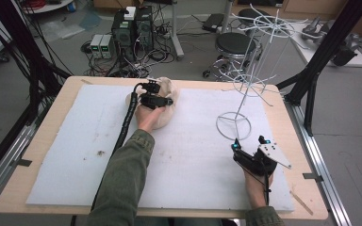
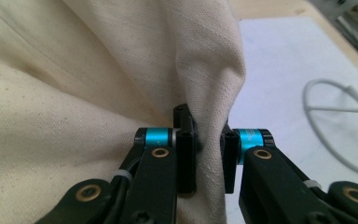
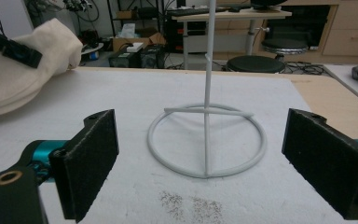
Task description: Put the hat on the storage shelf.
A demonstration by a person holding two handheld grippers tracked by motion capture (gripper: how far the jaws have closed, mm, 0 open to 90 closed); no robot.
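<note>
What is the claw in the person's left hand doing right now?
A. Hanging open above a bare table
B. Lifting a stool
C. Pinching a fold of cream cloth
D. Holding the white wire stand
C: in the left gripper view the left claw has its jaws closed on a fold of the cream cloth; the white wire stand stands apart, untouched.

Your counter (image 1: 42, 155) is light wood, covered almost edge to edge by a white foam mat (image 1: 188, 155). Around it you have a grey floor (image 1: 349, 122) and black frame struts (image 1: 330, 42) — one rises at the right, others stand along the left. Beyond the far edge sit two dark computer towers (image 1: 133, 28) amid tangled cables (image 1: 146, 59), two small grey boxes (image 1: 101, 45), and a black round stool (image 1: 234, 44). Farther back you see wooden drawers (image 3: 347, 25) and a desk (image 3: 223, 16).
</note>
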